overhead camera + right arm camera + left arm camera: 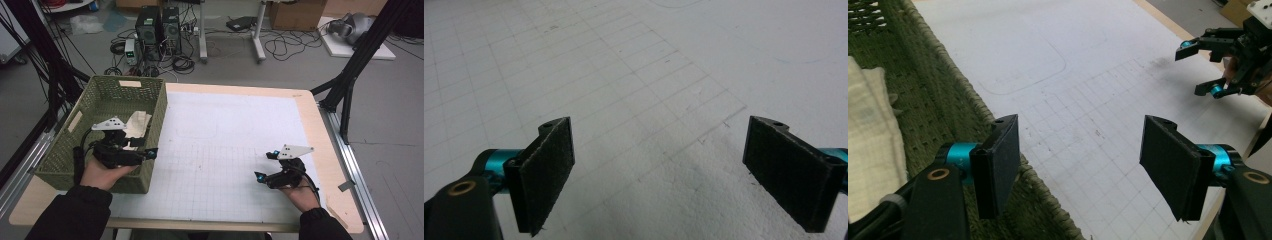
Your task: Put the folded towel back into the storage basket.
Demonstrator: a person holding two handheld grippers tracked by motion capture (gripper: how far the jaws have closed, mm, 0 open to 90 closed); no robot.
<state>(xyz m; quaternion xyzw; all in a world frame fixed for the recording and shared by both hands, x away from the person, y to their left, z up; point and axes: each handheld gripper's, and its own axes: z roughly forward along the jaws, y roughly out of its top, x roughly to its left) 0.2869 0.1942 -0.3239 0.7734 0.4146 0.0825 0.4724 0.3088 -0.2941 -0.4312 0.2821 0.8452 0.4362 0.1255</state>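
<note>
A green woven basket (161, 107) stands on the table's left side, and a cream cloth (136, 125) lies inside it. My left gripper (148, 153) hovers over the basket's near right corner and points right toward the mat, open with nothing between the pads. In the left gripper view the basket rim (955, 75) runs under the left jaw of that gripper (1080, 165), and the cloth (870, 135) lies at the left. My right gripper (265, 165) rests low over the white gridded mat (225, 135) at the right, also open and empty (659, 170). It appears far off in the left gripper view (1195, 70).
The mat covers most of a light wooden table (320, 140). Black frame struts (350, 75) rise at the right and left. Computer towers (157, 25), cables and a cardboard box (295, 15) sit on the floor beyond the far edge.
</note>
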